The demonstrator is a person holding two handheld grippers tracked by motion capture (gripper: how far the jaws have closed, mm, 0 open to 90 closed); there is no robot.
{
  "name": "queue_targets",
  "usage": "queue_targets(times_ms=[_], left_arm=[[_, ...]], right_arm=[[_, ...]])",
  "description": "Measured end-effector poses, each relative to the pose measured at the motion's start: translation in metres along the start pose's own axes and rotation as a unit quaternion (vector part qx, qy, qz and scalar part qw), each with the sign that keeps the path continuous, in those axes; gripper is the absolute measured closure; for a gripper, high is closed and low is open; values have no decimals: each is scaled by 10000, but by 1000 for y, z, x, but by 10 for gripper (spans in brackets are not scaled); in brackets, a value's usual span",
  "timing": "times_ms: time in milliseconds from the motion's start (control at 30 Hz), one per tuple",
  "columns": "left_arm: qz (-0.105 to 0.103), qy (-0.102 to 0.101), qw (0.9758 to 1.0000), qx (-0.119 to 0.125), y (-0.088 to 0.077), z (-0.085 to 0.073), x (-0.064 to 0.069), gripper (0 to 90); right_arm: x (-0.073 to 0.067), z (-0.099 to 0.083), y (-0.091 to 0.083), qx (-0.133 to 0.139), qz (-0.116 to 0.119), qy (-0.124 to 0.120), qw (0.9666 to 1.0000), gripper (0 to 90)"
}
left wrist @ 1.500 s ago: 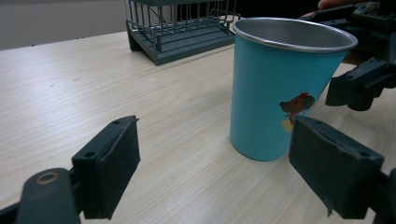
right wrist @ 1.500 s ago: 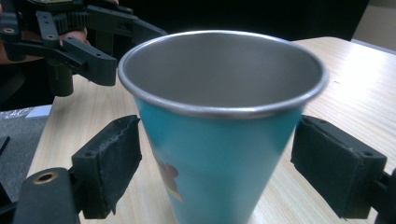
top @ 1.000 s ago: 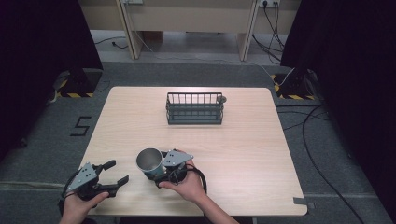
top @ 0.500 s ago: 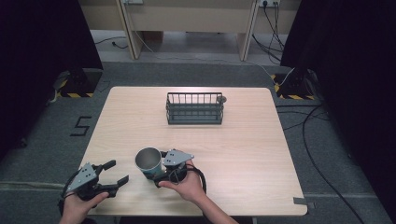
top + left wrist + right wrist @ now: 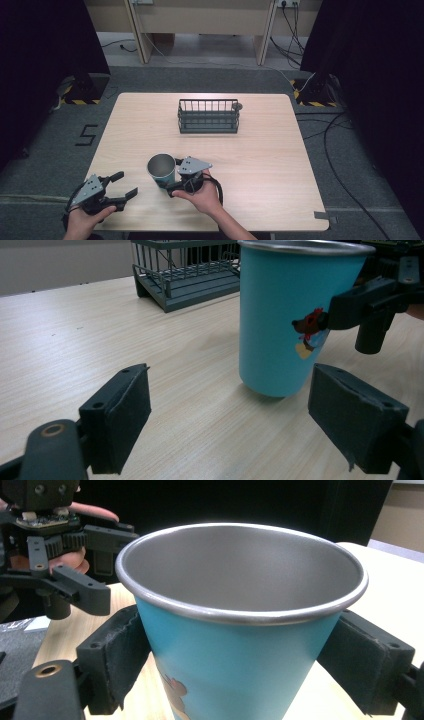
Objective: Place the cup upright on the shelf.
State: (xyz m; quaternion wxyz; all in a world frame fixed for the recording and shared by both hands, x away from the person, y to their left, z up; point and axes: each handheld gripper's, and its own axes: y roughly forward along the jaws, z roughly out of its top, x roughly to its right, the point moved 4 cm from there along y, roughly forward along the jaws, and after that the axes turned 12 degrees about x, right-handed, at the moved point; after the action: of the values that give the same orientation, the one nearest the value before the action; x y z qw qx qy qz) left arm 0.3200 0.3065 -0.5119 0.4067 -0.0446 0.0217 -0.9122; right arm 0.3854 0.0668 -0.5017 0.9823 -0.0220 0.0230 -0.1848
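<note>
A teal metal cup (image 5: 161, 171) with a steel inside and a cartoon print stands upright near the table's front edge, left of centre. My right gripper (image 5: 170, 178) is shut on it, a pad pressed to each side of the cup (image 5: 240, 580) just under the rim. I cannot tell whether its base touches the wood or hovers just over it. My left gripper (image 5: 126, 183) is open at the front left, a hand's width from the cup (image 5: 280, 320), with bare table between its jaws.
A dark wire basket (image 5: 208, 116) stands empty at the middle back of the wooden table (image 5: 260, 165), with a small round tag at its right end. Cables and striped floor plates lie beyond the table.
The cup and right gripper have shifted very slightly. The left gripper stays where it was, still open.
</note>
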Motion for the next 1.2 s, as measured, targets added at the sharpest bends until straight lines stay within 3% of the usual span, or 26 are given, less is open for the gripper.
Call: queue_targets(times_ms=[533, 1033, 1200], left_arm=[[10, 0, 10000, -1, 0, 0, 0, 166], [11, 1, 10000, 7, 0, 0, 0, 168], [10, 5, 10000, 3, 0, 0, 0, 168]], right_arm=[[19, 19, -11, 273, -304, -21, 9992, 165], [34, 26, -18, 305, -553, -23, 9980, 165], [48, 34, -24, 319, -728, -102, 9968, 165]])
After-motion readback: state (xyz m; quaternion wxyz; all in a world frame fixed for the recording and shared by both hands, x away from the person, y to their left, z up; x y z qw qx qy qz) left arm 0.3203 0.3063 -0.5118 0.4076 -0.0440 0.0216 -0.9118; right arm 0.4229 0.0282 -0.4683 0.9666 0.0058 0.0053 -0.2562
